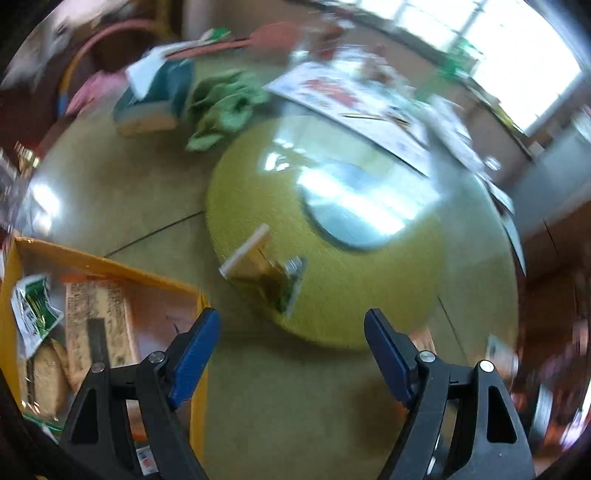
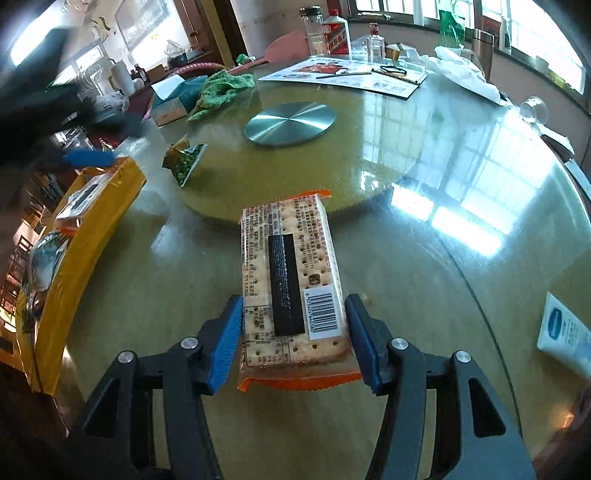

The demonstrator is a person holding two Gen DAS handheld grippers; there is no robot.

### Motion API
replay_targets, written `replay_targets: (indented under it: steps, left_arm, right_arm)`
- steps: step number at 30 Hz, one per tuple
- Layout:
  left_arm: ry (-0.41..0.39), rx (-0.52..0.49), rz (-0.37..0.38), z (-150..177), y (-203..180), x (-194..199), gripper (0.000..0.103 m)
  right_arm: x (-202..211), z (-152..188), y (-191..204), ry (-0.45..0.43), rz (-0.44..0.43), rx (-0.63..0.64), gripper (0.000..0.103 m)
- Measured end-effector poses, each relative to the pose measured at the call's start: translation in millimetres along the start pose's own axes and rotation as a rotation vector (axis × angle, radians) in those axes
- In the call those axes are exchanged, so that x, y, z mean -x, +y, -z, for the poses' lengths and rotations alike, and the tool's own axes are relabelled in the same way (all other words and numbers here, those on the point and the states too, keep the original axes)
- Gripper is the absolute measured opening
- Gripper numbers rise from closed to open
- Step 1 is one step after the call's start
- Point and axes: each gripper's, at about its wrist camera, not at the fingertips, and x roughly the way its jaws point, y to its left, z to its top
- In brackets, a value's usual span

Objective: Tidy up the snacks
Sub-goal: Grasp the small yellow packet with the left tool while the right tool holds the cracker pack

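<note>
My right gripper (image 2: 293, 321) is shut on a cracker packet (image 2: 291, 280) with orange ends and a barcode, and the packet lies along the glass table. My left gripper (image 1: 291, 332) is open and empty, above the table beside a yellow box (image 1: 110, 266) that holds several snack packets (image 1: 96, 325). A small green and gold snack packet (image 1: 266, 273) lies on the turntable just ahead of the left fingers; it also shows in the right wrist view (image 2: 186, 160). The yellow box (image 2: 92, 221) stands at the left in the right wrist view.
A round green turntable (image 2: 369, 147) with a metal disc (image 2: 290, 123) sits mid-table. Behind are a green cloth (image 2: 221, 90), a tissue box (image 2: 173, 99), a printed sheet (image 2: 343, 75), bottles (image 2: 336, 35) and a glass (image 2: 533, 109). A white tube (image 2: 565, 332) lies at right.
</note>
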Motion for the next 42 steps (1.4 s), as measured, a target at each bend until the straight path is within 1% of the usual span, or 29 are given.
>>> replay_targets:
  steps: [1,3,8,9,10,11,12,14,15,18,22,25,29,31,32,35,36,37,39,40,41,42]
  left_arm:
    - [0.021,0.025,-0.017,-8,-1,-8,0.072]
    - [0.060,0.071,-0.019,-13,-3,-19,0.067]
    - [0.149,0.116,-0.120,-21,-8,-49,0.067]
    - [0.156,0.122,-0.140,-23,-8,-55,0.065]
    - [0.160,0.131,-0.161,-25,-7,-59,0.058]
    - [0.163,0.144,-0.175,-25,-6,-63,0.054]
    - [0.160,0.141,-0.188,-25,-6,-65,0.047]
    - [0.122,0.108,-0.208,-21,-11,-63,0.046]
    - [0.112,0.088,-0.206,-18,-13,-62,0.045]
    - [0.098,0.020,-0.175,-6,-19,-58,0.044]
    - [0.113,-0.070,-0.122,29,-25,-44,0.044]
    - [0.144,-0.159,-0.063,73,-32,-29,0.044]
    - [0.217,-0.276,0.034,141,-43,-5,0.044]
    - [0.247,-0.322,0.072,170,-47,5,0.044]
    - [0.256,-0.330,0.089,178,-48,7,0.045]
    - [0.250,-0.324,0.112,191,-47,13,0.049]
    - [0.242,-0.330,0.115,193,-46,15,0.055]
    - [0.234,-0.331,0.118,191,-48,16,0.060]
    - [0.215,-0.305,0.138,186,-44,21,0.059]
    - [0.207,-0.273,0.153,184,-40,23,0.059]
    - [0.199,-0.247,0.164,172,-41,18,0.059]
    - [0.190,-0.224,0.172,171,-40,18,0.059]
  right_arm:
    - [0,0,0,-0.007,-0.001,-0.002,0.057]
    - [0,0,1,-0.015,-0.006,0.000,0.057]
    - [1,3,-3,-0.031,-0.032,-0.006,0.057]
    - [2,3,-4,-0.033,-0.037,-0.009,0.057]
    - [3,4,-6,-0.035,-0.044,-0.015,0.057]
    - [3,5,-6,-0.037,-0.047,-0.017,0.057]
    - [3,5,-7,-0.039,-0.050,-0.019,0.057]
    - [4,6,-7,-0.041,-0.052,-0.021,0.057]
    - [4,6,-6,-0.042,-0.049,-0.018,0.057]
    - [4,7,-4,-0.045,-0.041,-0.007,0.057]
    - [7,11,-4,-0.046,-0.045,-0.003,0.057]
    - [13,19,-6,-0.043,-0.048,0.007,0.057]
    - [25,35,-8,-0.029,-0.060,0.023,0.056]
    - [32,46,-7,-0.017,-0.062,0.035,0.056]
    - [36,51,-6,-0.012,-0.066,0.037,0.056]
    - [43,62,-3,-0.002,-0.063,0.050,0.056]
    - [44,65,-2,-0.004,-0.064,0.047,0.056]
    - [46,67,-2,-0.007,-0.065,0.040,0.057]
    - [46,68,-2,-0.010,-0.063,0.033,0.058]
    - [46,68,-2,-0.010,-0.066,0.026,0.059]
    - [46,68,-3,-0.007,-0.071,0.017,0.060]
    - [45,66,-3,-0.003,-0.077,0.009,0.062]
